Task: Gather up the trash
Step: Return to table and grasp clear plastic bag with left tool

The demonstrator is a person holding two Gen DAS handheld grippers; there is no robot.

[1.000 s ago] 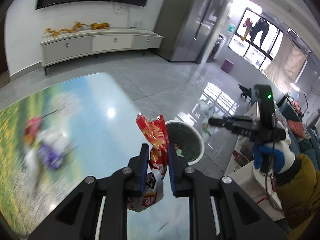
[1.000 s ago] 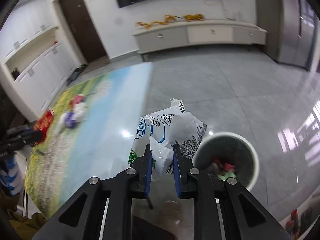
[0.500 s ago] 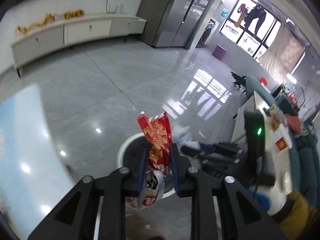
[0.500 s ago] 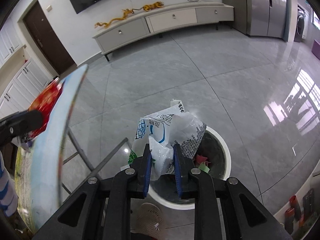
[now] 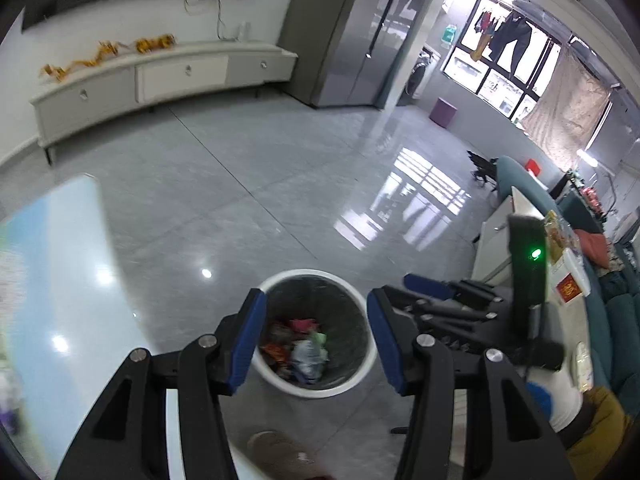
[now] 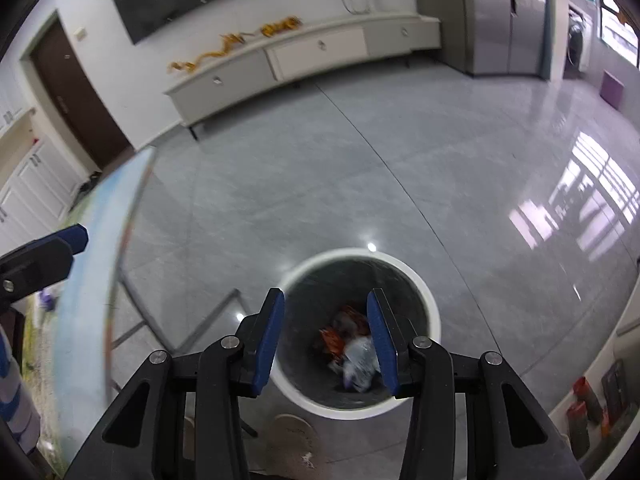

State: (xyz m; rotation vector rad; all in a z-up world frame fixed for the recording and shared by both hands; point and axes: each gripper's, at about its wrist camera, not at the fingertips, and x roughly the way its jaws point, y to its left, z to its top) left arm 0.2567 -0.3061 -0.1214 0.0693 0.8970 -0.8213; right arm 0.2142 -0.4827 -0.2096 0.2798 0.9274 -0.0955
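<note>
Both of your grippers hang above the white-rimmed trash bin (image 5: 362, 374), which stands on the grey tiled floor (image 5: 280, 168). Your left gripper (image 5: 316, 340) has its jaws spreading apart with nothing between the blue pads; through the gap you look straight down into the bin. Your right gripper (image 6: 326, 340) is the same: jaws widening, nothing gripped, the bin's dark lining (image 6: 380, 280) framed between its fingers.

The trash (image 5: 298, 346) lies at the bottom of the bin: a red and orange wrapper (image 6: 334, 338) toward the middle and a pale crumpled bag (image 6: 358, 364) just beside it, with bits of pink and green showing in the left wrist view.

From your left wrist view the right gripper (image 5: 424, 292) reaches in over the bin's right side, held by a white-gloved hand (image 5: 560, 396). From your right wrist view the left gripper's fingertip (image 6: 74, 238) shows well to the left of the bin, past the edge of the glossy printed table (image 6: 92, 280). A long pale cabinet (image 6: 320, 56) stands against the wall far beyond the bin
</note>
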